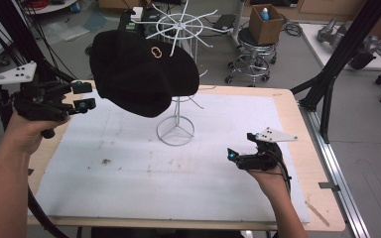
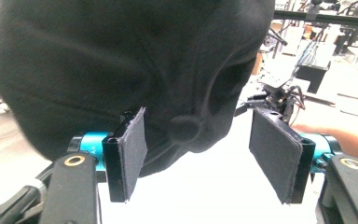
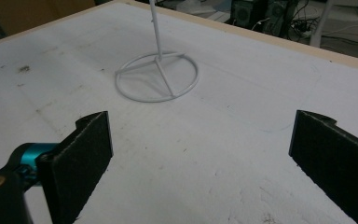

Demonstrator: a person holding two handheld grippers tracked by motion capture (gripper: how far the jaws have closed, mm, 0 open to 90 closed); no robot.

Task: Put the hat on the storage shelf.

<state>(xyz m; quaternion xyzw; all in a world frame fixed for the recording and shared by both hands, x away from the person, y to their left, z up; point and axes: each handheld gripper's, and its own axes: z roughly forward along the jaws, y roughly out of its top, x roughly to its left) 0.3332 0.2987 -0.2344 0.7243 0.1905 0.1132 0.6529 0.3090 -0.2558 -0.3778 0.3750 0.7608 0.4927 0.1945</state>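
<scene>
Black cap [image 1: 141, 72] hangs on your white wire stand [image 1: 176, 130], draped over the upper arms and tilted, well above the tabletop [image 1: 287, 106]; it carries a small ring-shaped emblem on the crown. Under everything you have the tabletop with its white mat [image 1: 144, 173], marked by a few dark specks near the left half. The stand's round base sits on the mat near the middle, its thin post rising up into the cap. Your left claw [image 1: 83, 95] is at the cap's left edge, raised off the mat and pointing toward the fabric; in the left gripper view the pads [image 2: 133, 149] stand apart with the cap's lower edge and a small round button just beyond them, and neither pad presses on the cloth. Your right claw [image 1: 231, 155] rests low over the mat on the right side, well apart from the stand, and in the right gripper view its pads [image 3: 81, 158] are spread wide with bare mat between them
</scene>
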